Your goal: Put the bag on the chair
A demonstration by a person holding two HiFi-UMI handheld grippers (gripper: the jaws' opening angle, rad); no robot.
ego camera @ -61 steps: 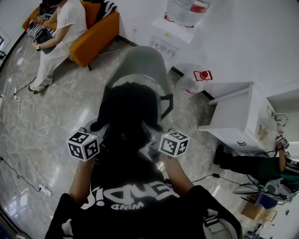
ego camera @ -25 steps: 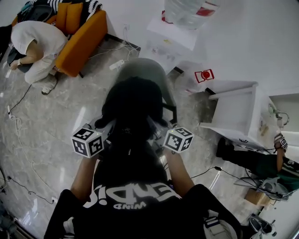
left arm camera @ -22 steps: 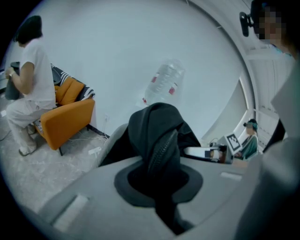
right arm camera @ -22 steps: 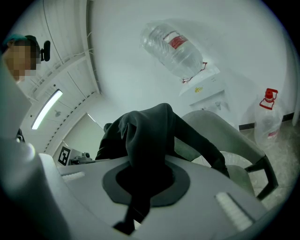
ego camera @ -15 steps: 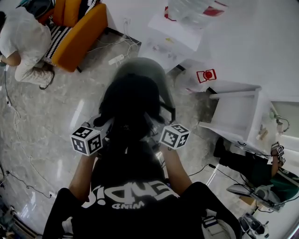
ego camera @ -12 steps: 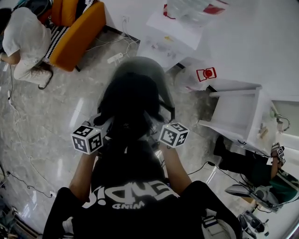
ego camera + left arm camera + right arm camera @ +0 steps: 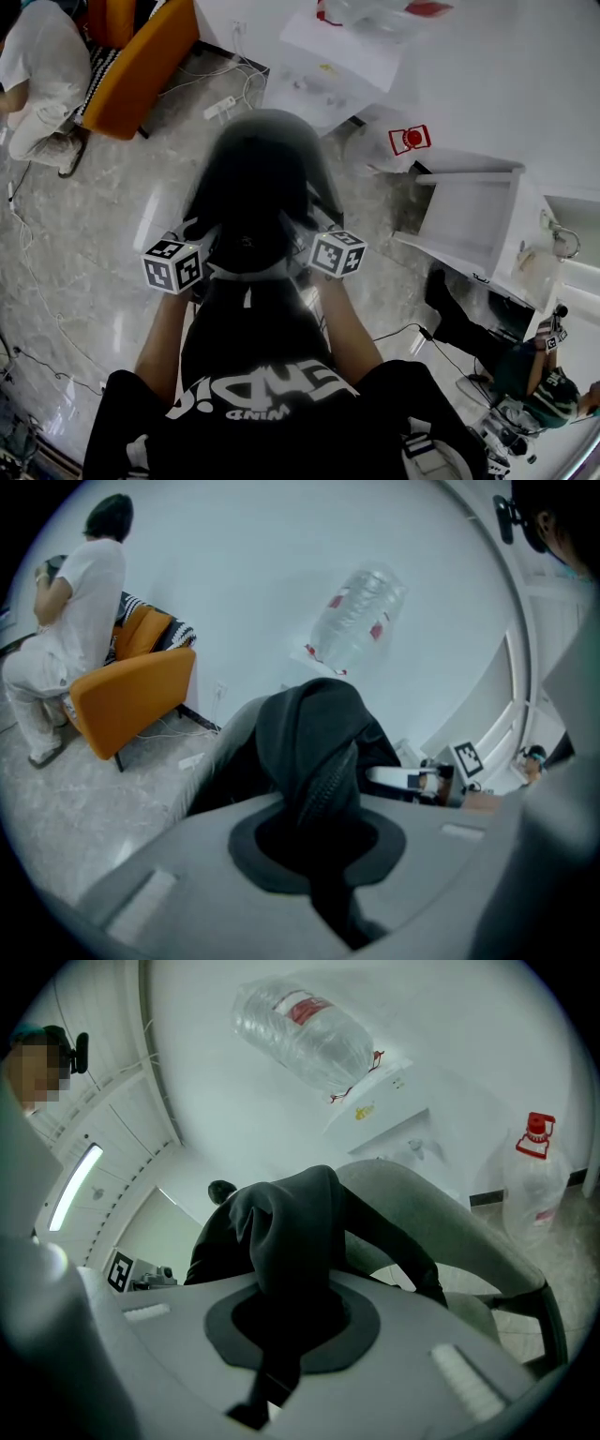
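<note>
Bag (image 7: 258, 202), black and limp, hangs over the grey chair (image 7: 441, 1213), its fabric pinched tight by the left gripper (image 7: 314, 841) and the right gripper (image 7: 281, 1321) alike. Best to lower both sides evenly, centre it on the seat, and let go only once it rests

Black bag (image 7: 253, 202): one. Grey chair (image 7: 441, 1213): one. Orange armchair (image 7: 141, 61): one. Water bottles: two, dispenser bottle (image 7: 305, 1040) and floor jug (image 7: 408, 142). Grippers: two, left gripper (image 7: 319, 844), right gripper (image 7: 291, 1321). Bystanders: two, person in white (image 7: 37, 61), person in green (image 7: 539, 389).
</note>
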